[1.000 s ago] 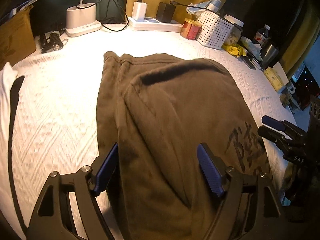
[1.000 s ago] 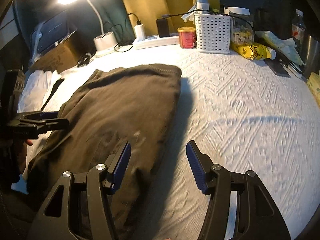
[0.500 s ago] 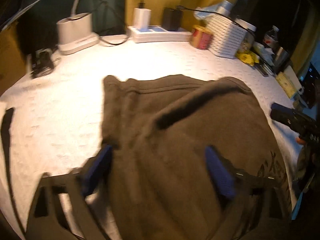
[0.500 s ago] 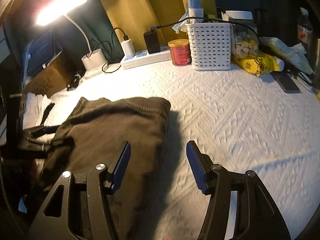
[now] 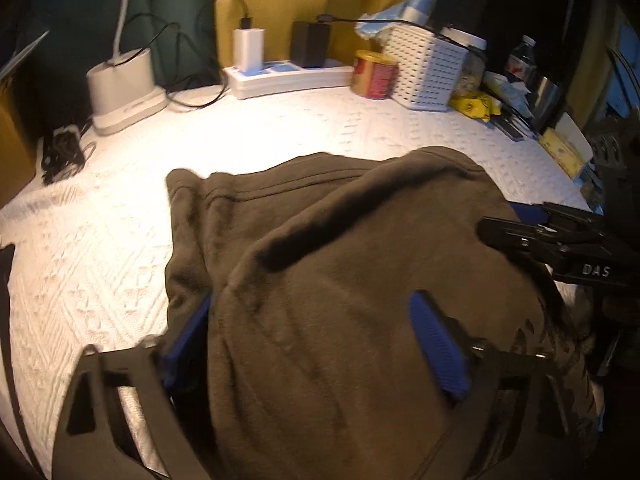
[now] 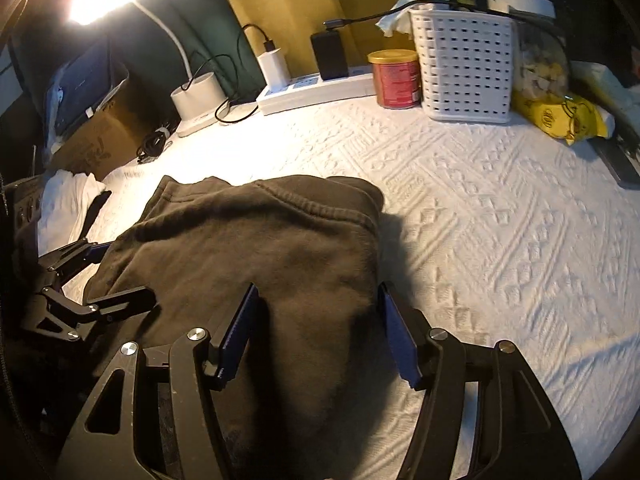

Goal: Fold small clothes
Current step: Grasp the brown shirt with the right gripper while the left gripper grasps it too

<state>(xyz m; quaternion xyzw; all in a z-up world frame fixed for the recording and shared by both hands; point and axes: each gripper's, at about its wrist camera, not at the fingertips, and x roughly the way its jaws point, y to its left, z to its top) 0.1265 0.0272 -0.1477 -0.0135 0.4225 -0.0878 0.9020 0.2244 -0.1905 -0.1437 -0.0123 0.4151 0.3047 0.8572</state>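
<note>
Left gripper [image 5: 316,344] sits low over the near end of the garment [image 5: 320,280], jaws spread wide with brown cloth bulging up between the blue pads [image 5: 438,352], nothing pinched; right gripper [image 6: 316,340] likewise gaping, its pads [image 6: 240,332] straddling the garment's right edge, no grip there either; the garment itself, a dark brown knit piece, lies on the white bedspread [image 6: 500,220], doubled over, its hemmed far edge bunched and layered toward the power strip [image 5: 288,76] and the can [image 5: 374,74]; so by my reading one fold is in, lumpy and not yet squared; what looks left is smoothing, another fold to make it compact, and then the white clothes [image 6: 68,196] waiting at the left edge, untouched as far as I can see.
</note>
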